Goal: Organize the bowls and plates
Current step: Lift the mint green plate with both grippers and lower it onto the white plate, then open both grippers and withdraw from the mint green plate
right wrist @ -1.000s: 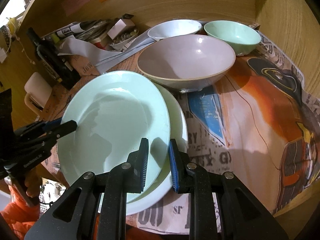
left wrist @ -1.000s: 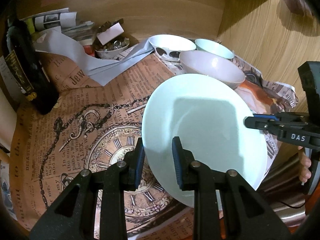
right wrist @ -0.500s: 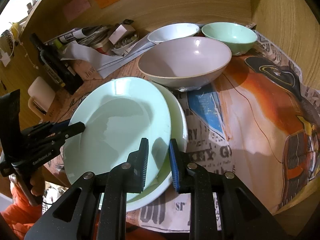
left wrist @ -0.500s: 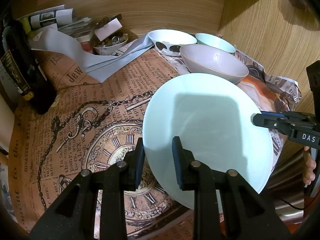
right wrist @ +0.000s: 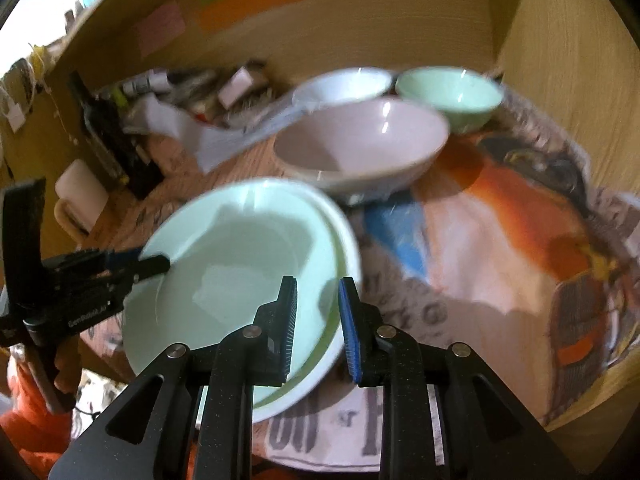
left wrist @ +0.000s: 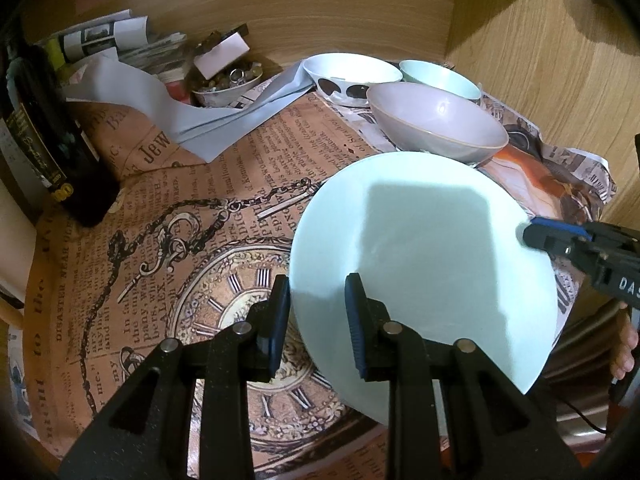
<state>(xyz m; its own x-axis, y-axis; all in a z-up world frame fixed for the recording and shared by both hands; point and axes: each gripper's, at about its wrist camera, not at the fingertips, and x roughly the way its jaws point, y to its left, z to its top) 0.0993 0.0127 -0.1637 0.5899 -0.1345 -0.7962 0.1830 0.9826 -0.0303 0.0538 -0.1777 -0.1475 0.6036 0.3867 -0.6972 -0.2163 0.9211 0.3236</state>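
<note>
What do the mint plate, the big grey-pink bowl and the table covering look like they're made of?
Mint plate: probably glazed ceramic or melamine; smooth, even colour, soft sheen. Can't tell which.
Grey-pink bowl: likely glazed ceramic; sharp white highlight on the inner wall, thin rim.
Table covering: printed paper, matte; newspaper text, a clock picture, creased edges at the far corner.

One plate (right wrist: 240, 264) lies on another plate (right wrist: 344, 280) at the near edge of the worktop (left wrist: 224, 184). Behind them stands a large bowl (left wrist: 436, 120); two smaller bowls (left wrist: 352, 76) sit side by side behind it — a bottle (left wrist: 44, 136) stands far left.
</note>
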